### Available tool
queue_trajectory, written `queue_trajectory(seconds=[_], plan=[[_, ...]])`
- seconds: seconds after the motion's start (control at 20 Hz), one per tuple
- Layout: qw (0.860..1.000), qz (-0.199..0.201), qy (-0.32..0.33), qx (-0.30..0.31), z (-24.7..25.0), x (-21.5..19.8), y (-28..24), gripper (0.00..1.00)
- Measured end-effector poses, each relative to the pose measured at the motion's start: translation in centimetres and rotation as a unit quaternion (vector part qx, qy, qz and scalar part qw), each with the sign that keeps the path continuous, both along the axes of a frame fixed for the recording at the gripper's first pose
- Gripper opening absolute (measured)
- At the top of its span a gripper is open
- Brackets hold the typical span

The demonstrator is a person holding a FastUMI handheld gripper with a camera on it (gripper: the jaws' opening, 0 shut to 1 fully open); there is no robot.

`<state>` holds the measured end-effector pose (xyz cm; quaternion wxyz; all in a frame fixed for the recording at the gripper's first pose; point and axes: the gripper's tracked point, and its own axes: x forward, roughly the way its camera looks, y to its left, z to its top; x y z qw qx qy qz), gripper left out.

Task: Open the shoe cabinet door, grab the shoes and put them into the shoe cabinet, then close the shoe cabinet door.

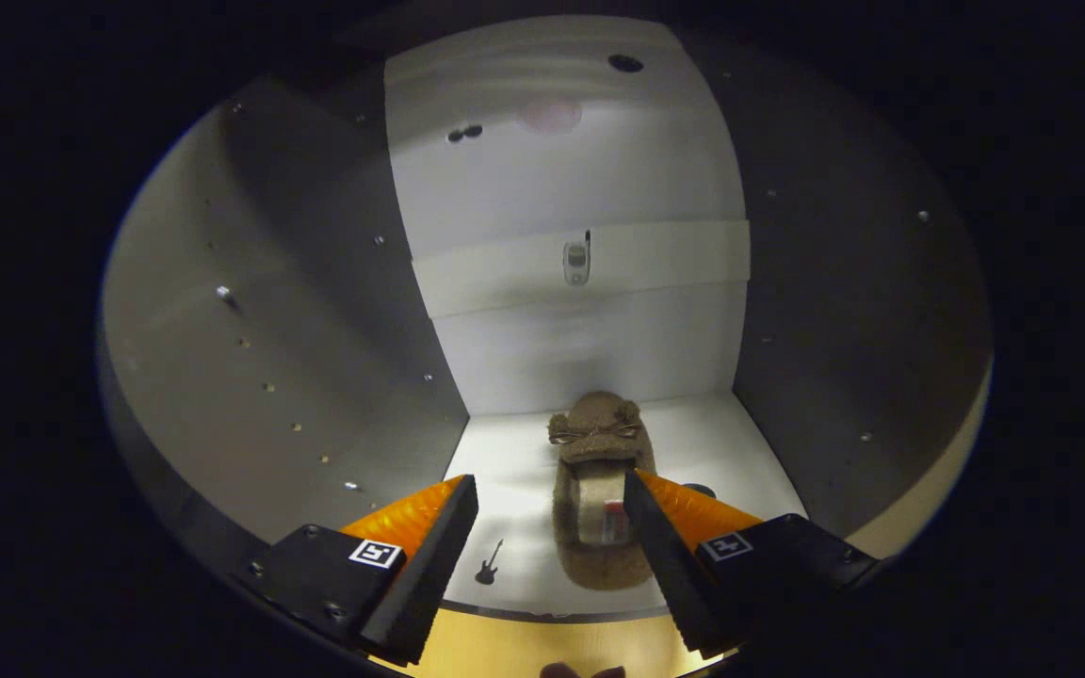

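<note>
The gripper (550, 494) reaches into the open shoe cabinet (298, 311), and its jaws stand well apart, pressing on nothing. A fuzzy brown slipper (596, 471) lies on the pale cabinet floor (721, 443), toe toward the back wall (580, 179) and heel toward the front edge; it sits between the two fingers but off to the right, so that its right flank is partly hidden behind the right finger (655, 527), while a clear strip of floor separates it from the left finger (444, 537). Whether the right finger touches the slipper or merely stands in front of it cannot be told. The slipper's toe carries a small bow-like trim (594, 433), and a small label with a touch of red (612, 518) shows inside its opening. Its toe reaches almost to the foot of the back wall. On the floor just ahead of the left finger there is a small dark guitar-shaped mark (490, 563), and a dark round spot (699, 490) peeps out beside the right finger. The grey side walls (834, 311) rise on both sides, dotted with rows of small peg holes and a few metal studs. Across the back wall runs a lighter horizontal band (674, 259) with a small phone-shaped sticker (577, 262) on it; higher up are two dark dots (464, 134) and one dark hole (625, 63). A strip of yellowish wood (524, 645) shows below the cabinet's front edge
</note>
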<state>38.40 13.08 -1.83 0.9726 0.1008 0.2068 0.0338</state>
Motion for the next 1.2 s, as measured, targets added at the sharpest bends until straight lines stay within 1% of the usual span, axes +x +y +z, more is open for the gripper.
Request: queue_trajectory(seconds=[0.1, 0.2, 0.3, 0.4, 0.55, 0.75, 0.85, 0.95, 1.05, 1.2], plan=[[0.999, -0.019, -0.041, -0.003, 2.8, -3.0, -0.8, 0.98], [0.996, -0.029, -0.078, -0.02, 5.6, -6.7, -1.3, 0.98], [0.99, -0.042, -0.131, -0.035, 8.7, -10.5, -1.7, 0.98], [0.984, -0.047, -0.165, -0.047, 10.5, -14.7, -1.8, 0.98], [0.982, -0.044, -0.181, -0.042, 11.2, -20.8, -2.0, 0.98], [0.969, -0.051, -0.222, -0.094, 12.2, -28.5, -4.4, 0.98], [0.966, -0.052, -0.231, -0.104, 12.5, -32.2, -5.3, 0.98], [0.962, -0.058, -0.241, -0.114, 13.3, -35.0, -6.9, 0.97], [0.963, -0.046, -0.246, -0.103, 14.3, -38.1, -7.8, 0.97], [0.966, -0.049, -0.238, -0.091, 15.3, -41.4, -11.1, 0.97]])
